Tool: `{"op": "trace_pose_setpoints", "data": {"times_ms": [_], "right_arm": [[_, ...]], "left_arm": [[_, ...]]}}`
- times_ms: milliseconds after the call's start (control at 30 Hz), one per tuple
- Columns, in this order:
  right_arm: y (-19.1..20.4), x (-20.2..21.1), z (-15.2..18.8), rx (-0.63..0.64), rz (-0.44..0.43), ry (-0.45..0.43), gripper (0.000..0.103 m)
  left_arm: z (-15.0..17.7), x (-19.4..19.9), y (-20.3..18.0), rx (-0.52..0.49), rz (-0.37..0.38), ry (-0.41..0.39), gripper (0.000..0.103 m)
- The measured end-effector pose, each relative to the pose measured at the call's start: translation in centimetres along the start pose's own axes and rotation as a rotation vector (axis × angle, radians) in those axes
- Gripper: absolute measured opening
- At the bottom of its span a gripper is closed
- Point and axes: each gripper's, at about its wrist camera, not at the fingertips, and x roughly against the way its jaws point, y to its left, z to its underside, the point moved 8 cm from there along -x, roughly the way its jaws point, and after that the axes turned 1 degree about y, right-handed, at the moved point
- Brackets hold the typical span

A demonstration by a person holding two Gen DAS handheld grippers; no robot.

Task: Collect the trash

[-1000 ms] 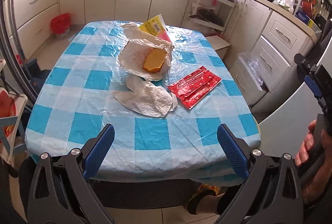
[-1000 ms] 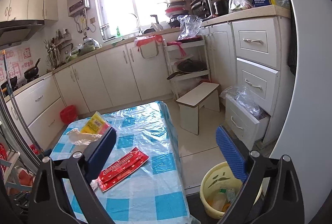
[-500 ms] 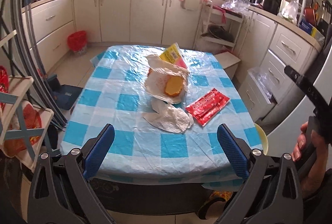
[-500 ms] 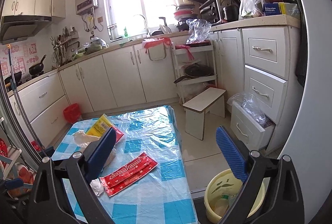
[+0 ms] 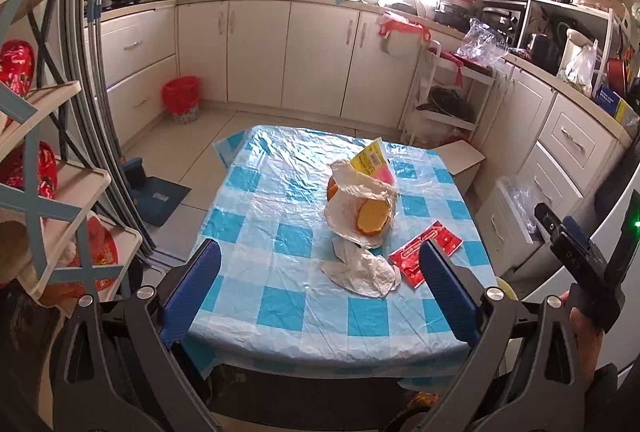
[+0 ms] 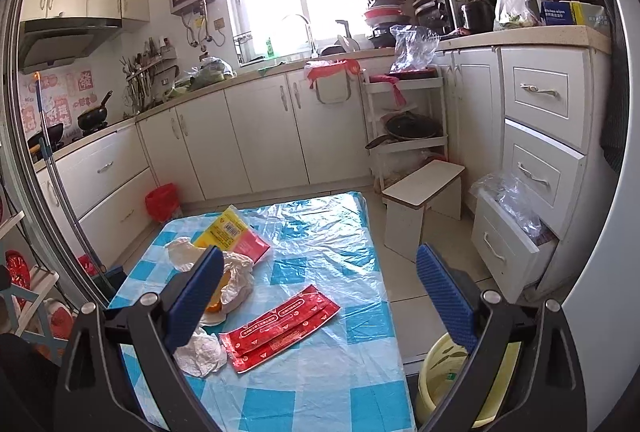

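Trash lies on a table with a blue-and-white checked cloth [image 5: 280, 244]: a white paper wrapper with an orange piece of food in it [image 5: 362, 210], a crumpled white tissue [image 5: 362, 270], a red packet [image 5: 430, 248] and a yellow-red packet [image 5: 370, 160]. The same red packet [image 6: 280, 326], tissue [image 6: 200, 352] and yellow-red packet [image 6: 234, 236] show in the right wrist view. My left gripper [image 5: 320, 288] hangs open above the table's near edge, empty. My right gripper [image 6: 320, 300] is open and empty over the table's right side. A yellow bin [image 6: 444, 376] stands on the floor beside the table.
White kitchen cabinets [image 5: 256, 52] line the back and right walls. A low white stool [image 6: 424, 192] and an open drawer with a plastic bag [image 6: 512, 224] are right of the table. A red bin [image 5: 182, 102] stands at the far left. A shelf rack [image 5: 48, 192] stands at the left.
Both grippers have risen and pulled back from the table, so the trash looks smaller and farther off. Both stay open and empty.
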Motion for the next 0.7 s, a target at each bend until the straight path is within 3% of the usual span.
{"op": "trace_pose_setpoints", "data": {"times_ms": [267,567,700], "right_arm": [[-0.4,-0.8,1.6,0.009,-0.005,0.056,0.093],[-0.7,-1.9,2.9,0.030,0.013,0.091,0.093],[-0.4,-2.2,3.5,0.038,0.016,0.098,0.093]], "left_arm": [[3.1,-2.7,-1.0,-0.014,0.036,0.058,0.095],[3.4,-7.3,-1.4,-0.052,0.049,0.066,0.095],[3.8,-9.0,-0.1,-0.024,0.049,0.074,0.095]]}}
